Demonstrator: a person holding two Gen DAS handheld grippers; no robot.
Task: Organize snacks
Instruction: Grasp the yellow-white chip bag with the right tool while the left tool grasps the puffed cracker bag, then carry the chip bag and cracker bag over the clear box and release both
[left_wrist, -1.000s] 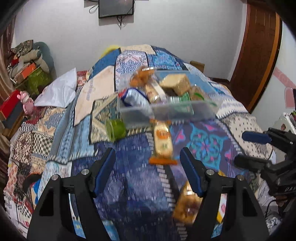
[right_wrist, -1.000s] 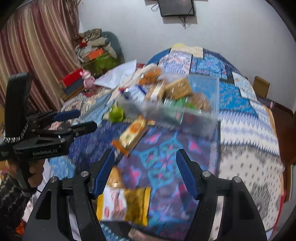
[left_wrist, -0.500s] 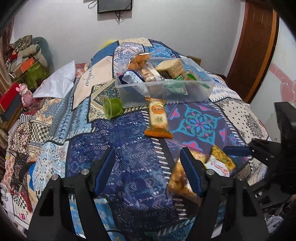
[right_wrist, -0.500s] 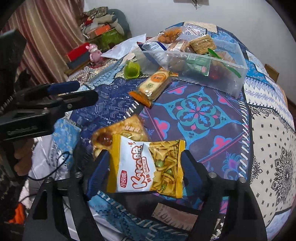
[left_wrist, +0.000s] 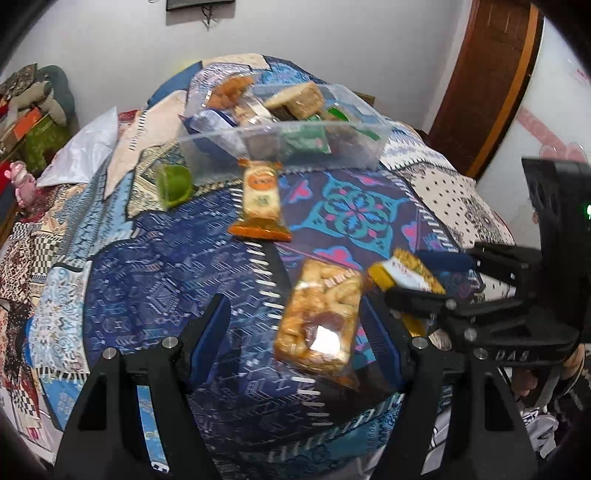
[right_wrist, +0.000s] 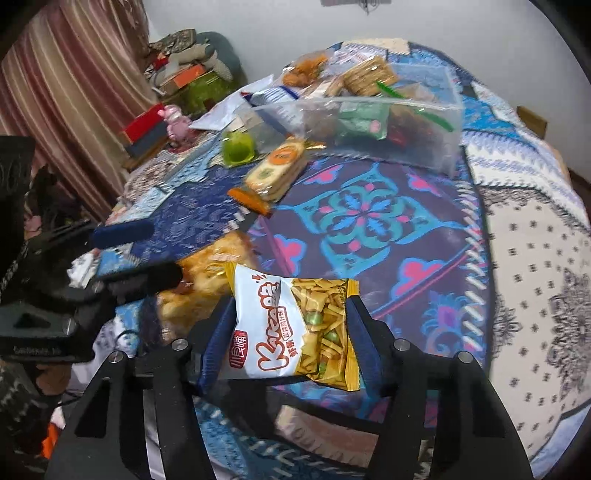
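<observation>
While the left gripper (left_wrist: 295, 332) is hovering with fingers spread, the clear cracker bag (left_wrist: 319, 325) is lying between them, nearer the right finger. Seen from the right wrist, the right gripper (right_wrist: 286, 332) is closing around the white-and-yellow snack packet (right_wrist: 291, 332), beside that cracker bag.

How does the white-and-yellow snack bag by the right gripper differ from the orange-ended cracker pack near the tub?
The snack bag is wide and white-and-yellow; the cracker pack is narrow, clear, with orange ends. The snack bag sits between the closing right gripper jaws at the bed's near edge; the cracker pack lies untouched against the clear tub. Both are sealed snacks outside the tub.
</observation>
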